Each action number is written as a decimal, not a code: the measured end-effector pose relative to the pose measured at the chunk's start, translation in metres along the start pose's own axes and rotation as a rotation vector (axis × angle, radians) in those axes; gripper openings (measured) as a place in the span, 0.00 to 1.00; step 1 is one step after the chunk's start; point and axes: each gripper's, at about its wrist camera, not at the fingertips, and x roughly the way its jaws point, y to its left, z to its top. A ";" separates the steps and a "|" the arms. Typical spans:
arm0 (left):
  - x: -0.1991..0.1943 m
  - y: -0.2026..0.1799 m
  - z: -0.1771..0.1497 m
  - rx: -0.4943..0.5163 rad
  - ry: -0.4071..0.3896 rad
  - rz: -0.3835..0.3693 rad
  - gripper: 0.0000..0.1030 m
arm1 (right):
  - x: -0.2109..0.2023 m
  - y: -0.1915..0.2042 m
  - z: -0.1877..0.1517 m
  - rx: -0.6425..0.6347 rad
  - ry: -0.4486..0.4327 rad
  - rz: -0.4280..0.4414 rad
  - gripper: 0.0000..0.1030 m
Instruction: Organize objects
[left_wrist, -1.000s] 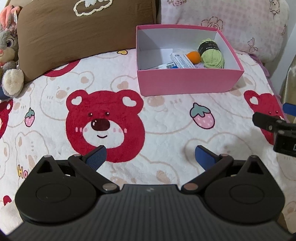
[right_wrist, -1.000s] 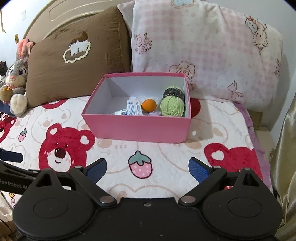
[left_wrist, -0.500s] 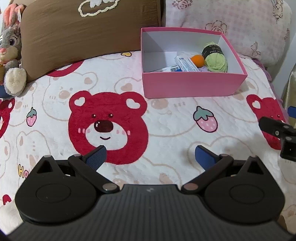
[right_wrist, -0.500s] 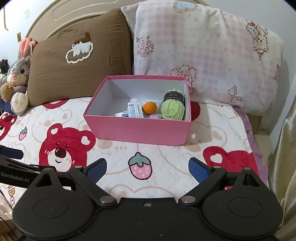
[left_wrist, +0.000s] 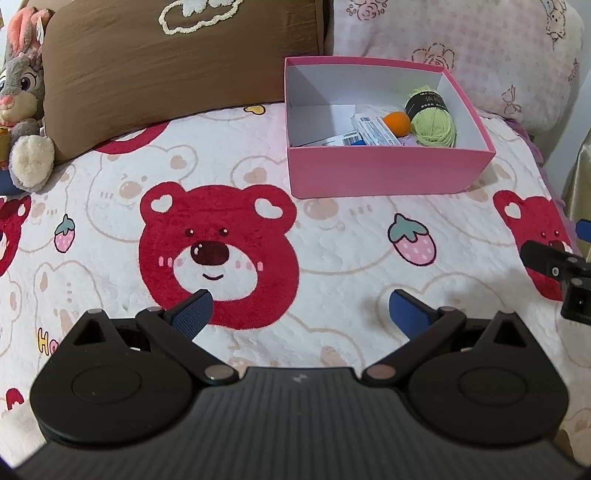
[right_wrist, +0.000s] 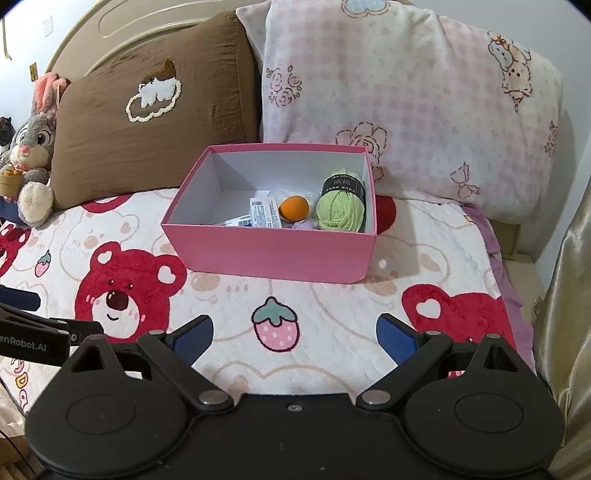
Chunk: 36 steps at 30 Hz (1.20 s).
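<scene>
1. Your left tool (left_wrist: 299, 310) hovers over the bear-print bed blanket (left_wrist: 332, 236), jaws spread wide, holding nothing.
2. Your right tool (right_wrist: 294, 336) is likewise wide apart and empty-handed.
3. The pink cardboard box (right_wrist: 273, 254) near the pillows holds a green yarn ball (right_wrist: 340, 211) and an orange ball (right_wrist: 293, 207).

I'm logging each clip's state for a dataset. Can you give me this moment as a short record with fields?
setting: bed with bear-print blanket
container: pink box, open, no lid seen
box contents: green yarn ball, orange ball, white packet, papers
left gripper: open, empty, above blanket
right gripper: open, empty, facing box
background: brown pillow, pink pillow, bunny plush
</scene>
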 end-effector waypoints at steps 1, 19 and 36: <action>0.000 0.000 0.000 0.000 0.000 0.000 1.00 | 0.000 0.000 0.000 -0.001 0.001 0.000 0.94; -0.004 -0.001 -0.001 -0.002 -0.003 0.001 1.00 | -0.003 0.002 0.000 -0.008 0.008 -0.009 0.94; -0.002 0.007 -0.001 -0.004 -0.006 0.010 1.00 | -0.015 0.007 0.000 -0.018 -0.023 0.001 0.94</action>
